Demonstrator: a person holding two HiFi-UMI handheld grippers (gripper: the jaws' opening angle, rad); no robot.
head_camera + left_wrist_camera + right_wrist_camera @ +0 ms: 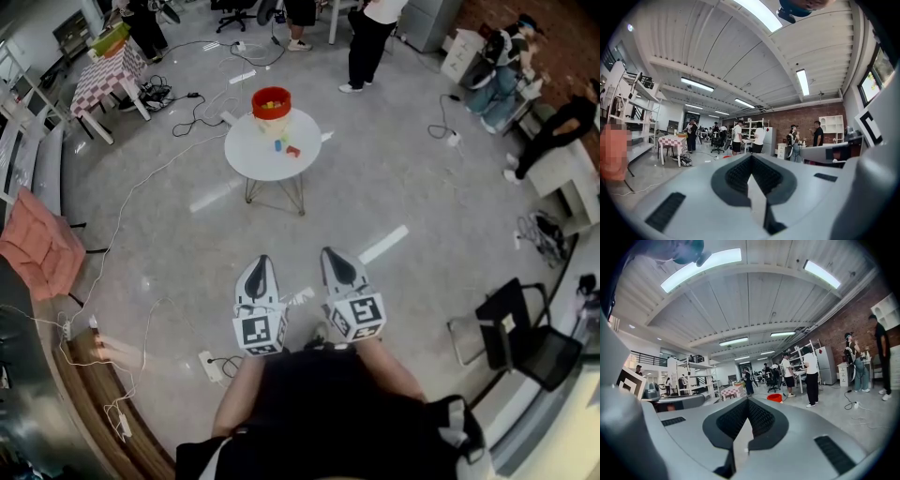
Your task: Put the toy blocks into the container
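Head downward, gripper views level (container (271, 112) shared)

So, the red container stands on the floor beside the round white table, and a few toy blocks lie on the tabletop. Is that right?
Not quite: the head view shows the red container standing on the round white table itself, at its far edge, not beside it. A few toy blocks do lie on the tabletop.

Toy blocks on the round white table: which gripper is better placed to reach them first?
Left gripper, marginally: it lines up with the round white table; both are far away, jaws shut.
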